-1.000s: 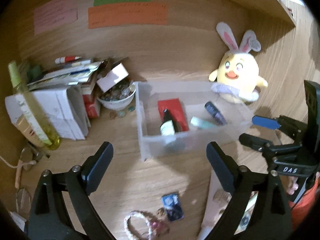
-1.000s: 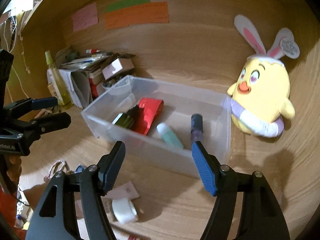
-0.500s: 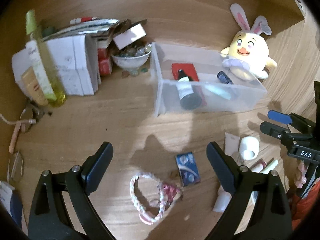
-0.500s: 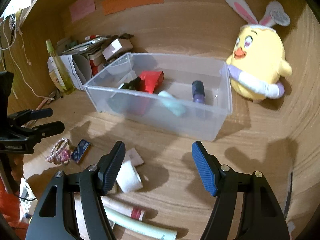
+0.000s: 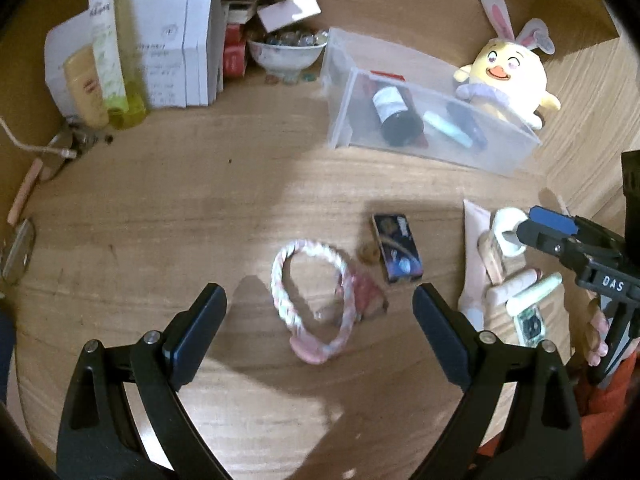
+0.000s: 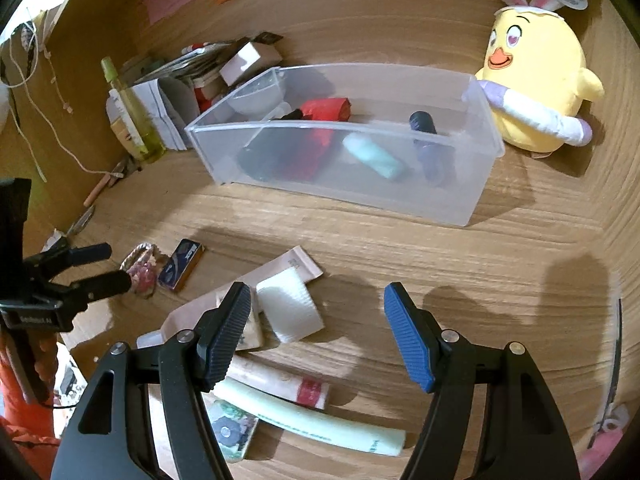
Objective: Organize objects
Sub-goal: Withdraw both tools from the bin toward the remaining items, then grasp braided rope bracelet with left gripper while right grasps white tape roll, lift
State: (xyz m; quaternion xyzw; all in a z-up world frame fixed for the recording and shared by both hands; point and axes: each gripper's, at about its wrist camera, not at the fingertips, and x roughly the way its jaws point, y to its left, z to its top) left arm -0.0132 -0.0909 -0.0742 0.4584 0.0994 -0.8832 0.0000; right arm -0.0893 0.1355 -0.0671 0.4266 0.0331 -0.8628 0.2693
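The braided loop is a soft, limp plait of pink and white cord with a reddish charm bunched at one side, and it lies flat on the tabletop, well in front of the clear bin. It looks very light and floppy, so it will sag and dangle when lifted; a pinch across one strand or at the thicker knotted end nearest the camera seems the best hold. Right beside it sits a small dark blue box, stiff and easy to clamp across its narrow sides. The left tool hangs above the loop, wide apart, holding nothing. Off to the bin's near right, the right tool stands apart too, empty, over a white roll and several tubes. The bin already holds a dark bottle.
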